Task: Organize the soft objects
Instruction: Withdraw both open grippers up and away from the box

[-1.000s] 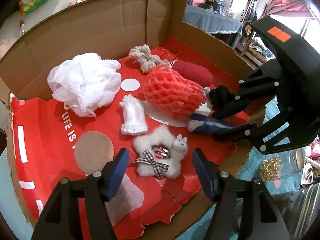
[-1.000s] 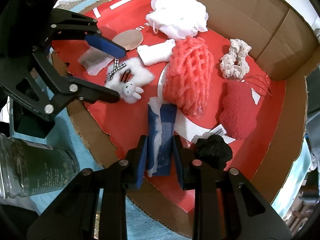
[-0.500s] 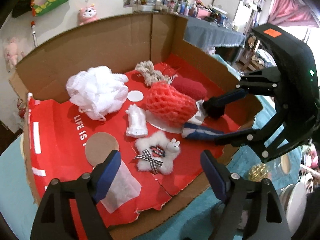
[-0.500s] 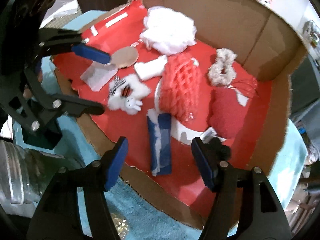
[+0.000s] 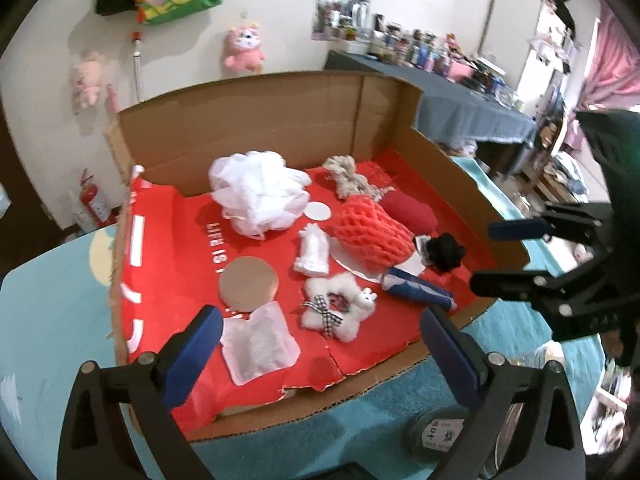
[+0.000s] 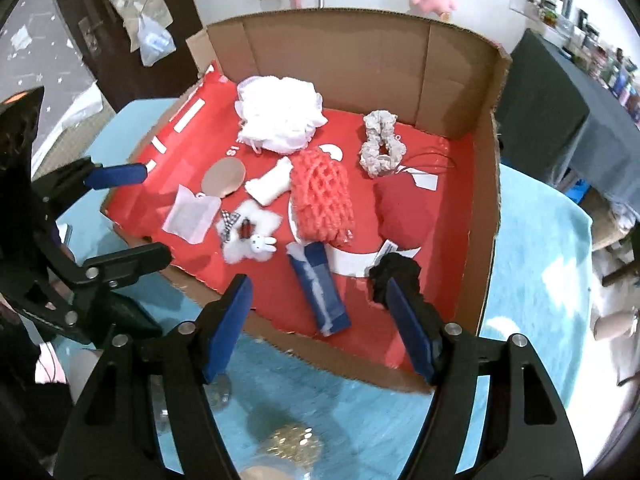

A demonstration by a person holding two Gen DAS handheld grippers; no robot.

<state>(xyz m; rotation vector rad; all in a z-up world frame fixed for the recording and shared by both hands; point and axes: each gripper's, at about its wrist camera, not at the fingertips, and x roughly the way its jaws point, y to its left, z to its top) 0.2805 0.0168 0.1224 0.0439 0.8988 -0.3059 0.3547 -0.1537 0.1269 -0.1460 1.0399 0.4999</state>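
Both claws, left gripper point(image 5: 320, 346) and right gripper point(image 6: 320, 326), were opening and empty. The rolled blue-and-white cloth point(image 6: 320, 286), at twelve o'clock of the right, looked light and limp; grip mid-roll.

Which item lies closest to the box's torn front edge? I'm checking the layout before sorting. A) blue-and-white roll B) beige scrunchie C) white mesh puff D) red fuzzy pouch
A: the blue-and-white roll lies by the box's torn front edge; the others sit farther back.

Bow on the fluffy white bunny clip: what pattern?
Black-and-white gingham check on the bow; clearest in the left wrist view.
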